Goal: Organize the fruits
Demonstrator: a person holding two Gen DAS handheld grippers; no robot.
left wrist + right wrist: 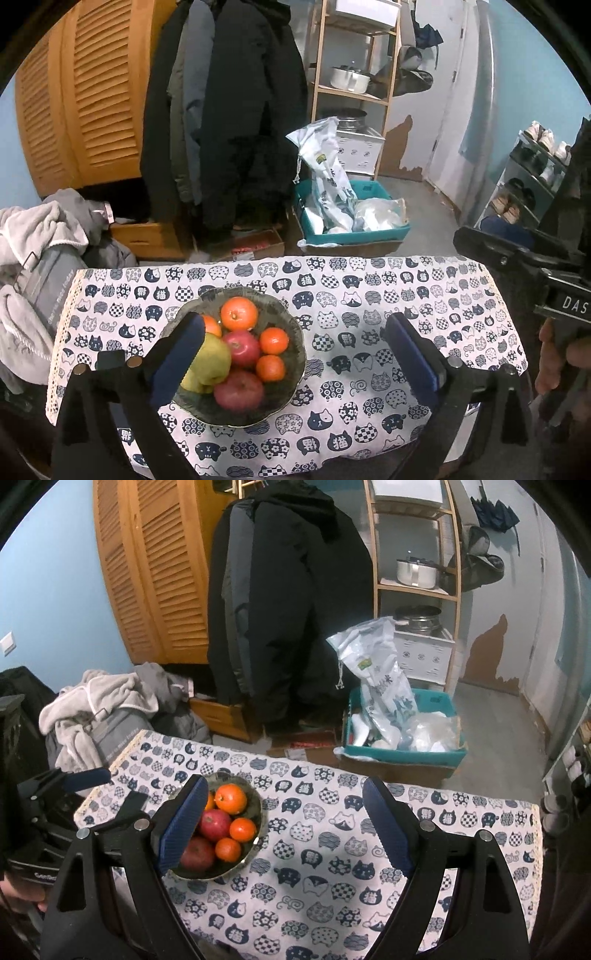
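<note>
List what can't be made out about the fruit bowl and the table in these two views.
- Bowl, left wrist view: its left rim and part of the green pear sit behind the left gripper finger.
- Bowl, right wrist view: its left half is behind the right gripper finger; the pear is hidden.
- Tablecloth: the near edge is cut off by the frame and gripper bodies.
- Fruit count: uncertain.

From my feed: blue walls [55,590], paint peeled to brown low on the far wall. A louvred wooden wardrobe [159,572] stands at left, dark coats [288,602] hanging beside it. An open wooden shelf unit [417,554] carries a steel pot [415,572]. Grey floor [498,731] — a teal crate [402,753] of plastic bags sits on it. The table wears a cat-print cloth [351,849].
</note>
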